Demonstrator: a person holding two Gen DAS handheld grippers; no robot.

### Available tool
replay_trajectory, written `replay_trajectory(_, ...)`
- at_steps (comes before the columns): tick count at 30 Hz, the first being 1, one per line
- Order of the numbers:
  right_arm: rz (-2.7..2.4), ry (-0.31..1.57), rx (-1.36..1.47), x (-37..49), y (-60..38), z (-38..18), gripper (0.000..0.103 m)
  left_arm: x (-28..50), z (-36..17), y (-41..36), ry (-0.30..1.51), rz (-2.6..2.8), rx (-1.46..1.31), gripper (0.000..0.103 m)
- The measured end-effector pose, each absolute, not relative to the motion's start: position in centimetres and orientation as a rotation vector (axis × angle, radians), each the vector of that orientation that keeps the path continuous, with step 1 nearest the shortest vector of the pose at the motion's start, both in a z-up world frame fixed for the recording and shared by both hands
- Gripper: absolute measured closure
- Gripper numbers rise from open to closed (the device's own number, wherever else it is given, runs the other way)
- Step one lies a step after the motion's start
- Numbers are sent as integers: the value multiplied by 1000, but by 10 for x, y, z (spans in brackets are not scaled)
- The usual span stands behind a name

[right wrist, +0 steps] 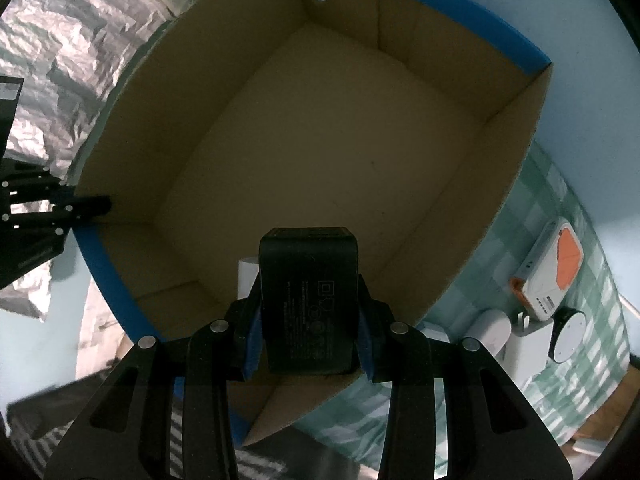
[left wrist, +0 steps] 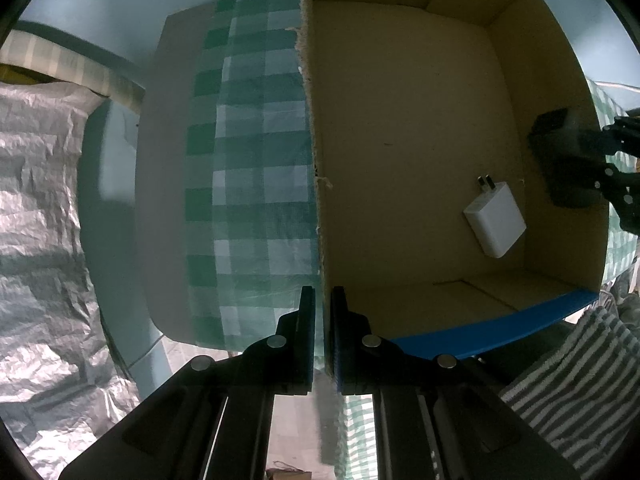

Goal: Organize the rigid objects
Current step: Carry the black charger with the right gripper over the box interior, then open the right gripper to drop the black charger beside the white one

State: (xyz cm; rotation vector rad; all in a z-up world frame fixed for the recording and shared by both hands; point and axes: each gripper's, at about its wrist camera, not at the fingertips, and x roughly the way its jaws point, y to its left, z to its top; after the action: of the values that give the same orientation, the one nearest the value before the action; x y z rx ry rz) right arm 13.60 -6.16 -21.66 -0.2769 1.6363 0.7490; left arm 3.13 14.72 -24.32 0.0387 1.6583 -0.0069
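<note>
While clamped in the right claw [right wrist: 308, 320], black adapter [right wrist: 308, 300], matte, rounded, printed symbols, left claw [left wrist: 323, 320] pinching box wall [left wrist: 316, 184].

Black adapter [right wrist: 308, 300] above open box [right wrist: 400, 40] (white charger [left wrist: 495, 220] inside)

table: green-checked cloth [left wrist: 248, 184] | floor: crinkled silver sheeting [left wrist: 40, 200] | light: dim

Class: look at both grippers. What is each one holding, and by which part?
Right gripper clamps a black power adapter by its two side faces. Left gripper pinches the cardboard box's side wall at the rim.
</note>
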Motion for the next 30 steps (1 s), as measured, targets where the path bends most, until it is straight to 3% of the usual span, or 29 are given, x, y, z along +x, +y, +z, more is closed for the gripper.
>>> replay_trajectory(11,734,1605,-237,143,-67,-209,67,31,-244,147,1659,-6,50,93)
replay_trajectory(19,723,1576,-175,147,-90,-188,54,32,-242,147,1657,-8,58,93)
replay_trajectory(30,653,1544,-84,164,-136,-164,52,31,-242,146,1657,-11,60,94)
